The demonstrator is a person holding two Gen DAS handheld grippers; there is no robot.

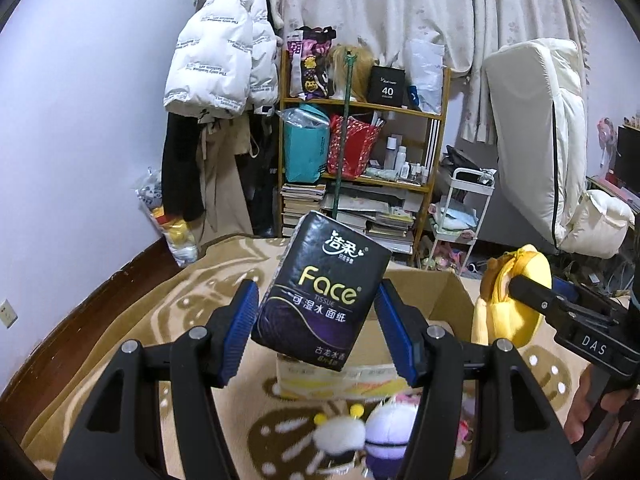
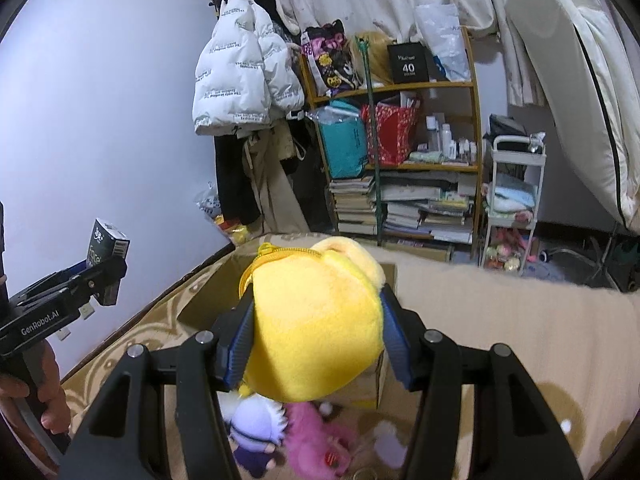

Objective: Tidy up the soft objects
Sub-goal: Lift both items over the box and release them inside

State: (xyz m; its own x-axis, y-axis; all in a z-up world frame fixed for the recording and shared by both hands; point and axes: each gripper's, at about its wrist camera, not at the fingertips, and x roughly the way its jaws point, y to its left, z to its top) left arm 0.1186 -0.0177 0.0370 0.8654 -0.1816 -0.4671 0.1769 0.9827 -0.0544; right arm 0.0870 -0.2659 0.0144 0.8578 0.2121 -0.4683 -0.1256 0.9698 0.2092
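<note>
Tissue pack (image 1: 320, 292), dark and plastic-wrapped, sits tilted between the blue pads of the left claw (image 1: 318, 326), which is closed on its two long sides and holds it in the air above the open cardboard box (image 1: 436, 296). Such a pack is light and gives under pressure, and its film wrapper is likely slippery, so a grip across the broad middle, as here, suits it better than a pinch at a corner, where it would twist further.

The right claw (image 2: 316, 338) is clamped on a yellow plush toy (image 2: 316, 320), also held aloft over the cardboard box, just to the right of the tissue pack as the left wrist view shows it. The plush is soft and springy; the pads sink into its sides, and a hold around the fat body is safer than on the thin zipper loop at its top.

In front of the box, on the patterned blanket (image 1: 120, 312), lie more soft things: a purple-and-white doll (image 2: 256, 428), a pink fluffy toy (image 2: 316, 436) and a white fuzzy one (image 1: 340, 436). All look light and squashy. Whether the box already holds anything I cannot tell, since the held items cover its opening.
</note>
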